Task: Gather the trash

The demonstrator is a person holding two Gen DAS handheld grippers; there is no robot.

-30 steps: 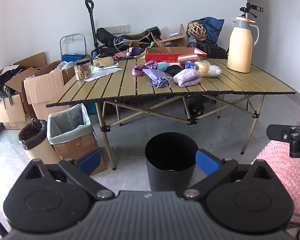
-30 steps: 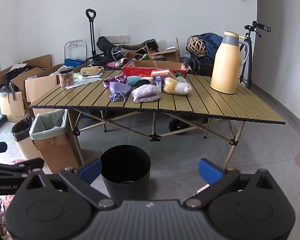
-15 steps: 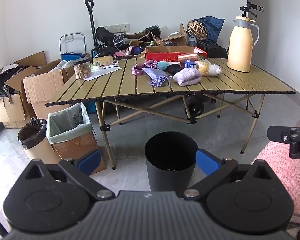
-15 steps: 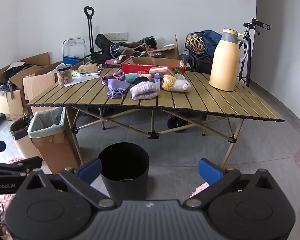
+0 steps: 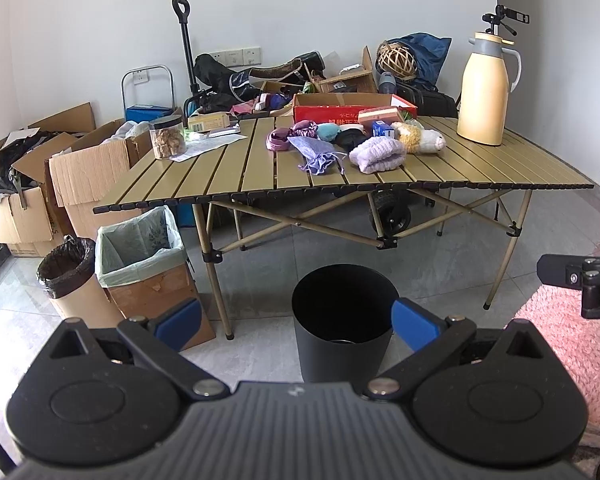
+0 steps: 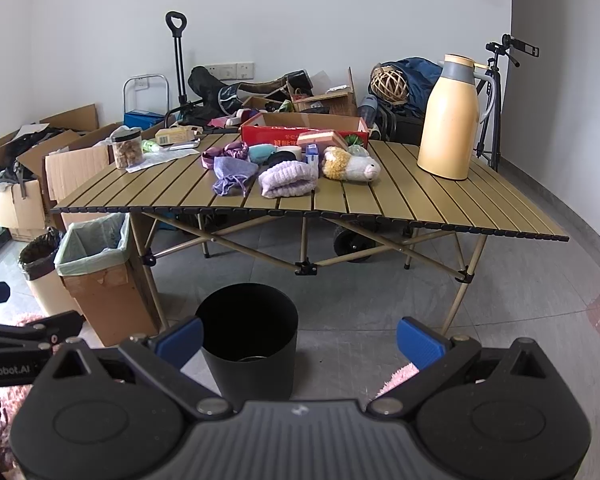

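Hovering low over the grey floor, both wide apart and holding nothing: left gripper (image 5: 296, 322) and right gripper (image 6: 300, 340), blue fingertips (image 5: 414, 322) spread to either side; facing the black bin (image 5: 344, 326), standing on the floor just ahead, framed between the left claw's tips and sitting toward the left tip (image 6: 180, 340) of the right claw; lying well beyond and above, up on the slatted folding table (image 6: 400, 200): purple pouch (image 6: 232, 174), lilac knitted roll (image 6: 286, 178), plush toy (image 6: 350, 164), small blue box (image 6: 312, 154); standing apart at the table's right end, yellow thermos jug (image 6: 450, 120); sitting left of the table leg, lined cardboard bin (image 5: 140, 256) beside a black-bagged one (image 5: 66, 268).
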